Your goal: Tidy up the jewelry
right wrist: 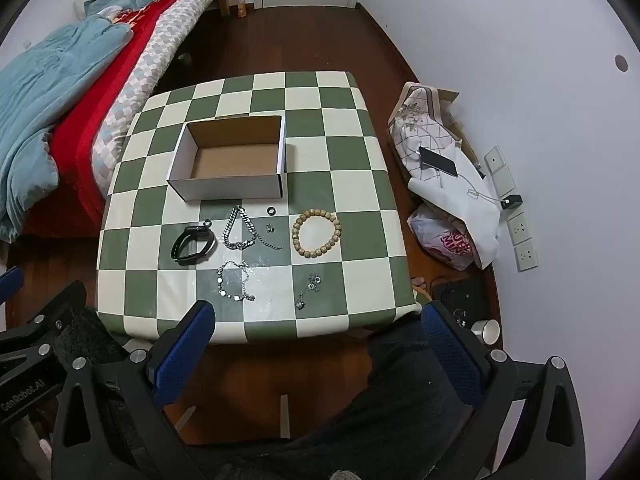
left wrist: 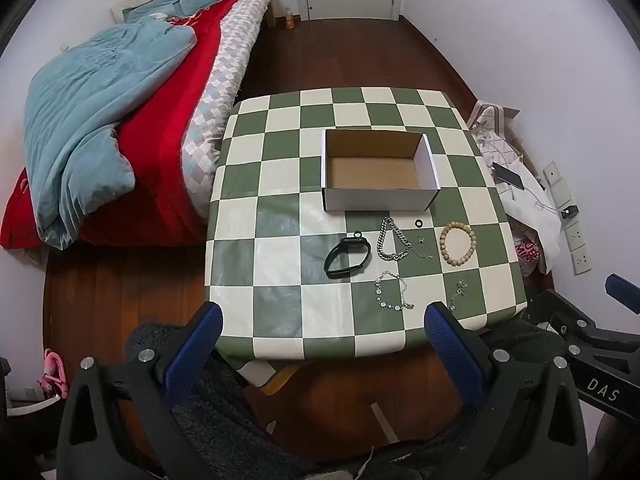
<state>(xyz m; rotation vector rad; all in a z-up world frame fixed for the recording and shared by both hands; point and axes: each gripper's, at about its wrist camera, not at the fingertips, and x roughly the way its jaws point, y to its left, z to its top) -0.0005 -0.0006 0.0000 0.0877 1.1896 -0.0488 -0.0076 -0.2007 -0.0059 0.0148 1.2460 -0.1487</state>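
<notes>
While both grippers are held back over the near edge of the checkered worktop (left wrist: pixel 280 140), the left gripper (left wrist: pixel 323 314) and right gripper (right wrist: pixel 318 312) are kept with jaws wide open, empty. Jewelry is laid before the empty box (left wrist: pixel 378 170): a bead bracelet (left wrist: pixel 457 244), a chain (left wrist: pixel 392 240), a black band (left wrist: pixel 347 256).

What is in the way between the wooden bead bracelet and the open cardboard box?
Nothing visible: bare checkered tablecloth separates the round wooden bead bracelet from the open white cardboard box; the small black ring lies off to the left.
</notes>
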